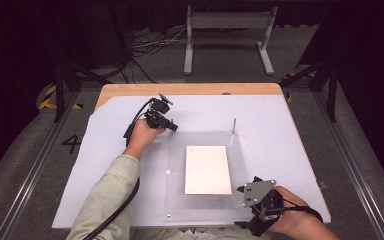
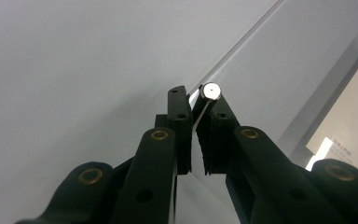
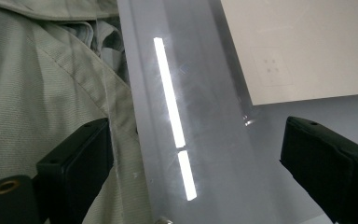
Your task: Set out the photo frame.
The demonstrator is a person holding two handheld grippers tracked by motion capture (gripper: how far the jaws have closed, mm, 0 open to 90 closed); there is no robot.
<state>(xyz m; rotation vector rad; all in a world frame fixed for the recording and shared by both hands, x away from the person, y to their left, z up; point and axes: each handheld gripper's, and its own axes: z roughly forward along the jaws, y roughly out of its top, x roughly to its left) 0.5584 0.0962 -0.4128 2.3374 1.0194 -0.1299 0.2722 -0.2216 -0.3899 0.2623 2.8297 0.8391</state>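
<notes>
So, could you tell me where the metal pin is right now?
The metal pin sits clamped in the left gripper, over the clear sheet's far-left corner.

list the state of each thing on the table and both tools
left tool: shut on a metal pin at the clear plate's far left corner
right tool: open, holding nothing, over the plate's near edge
clear plate: flat on the white sheet
card: flat on the plate
second pin: upright at the plate's far right corner
</notes>
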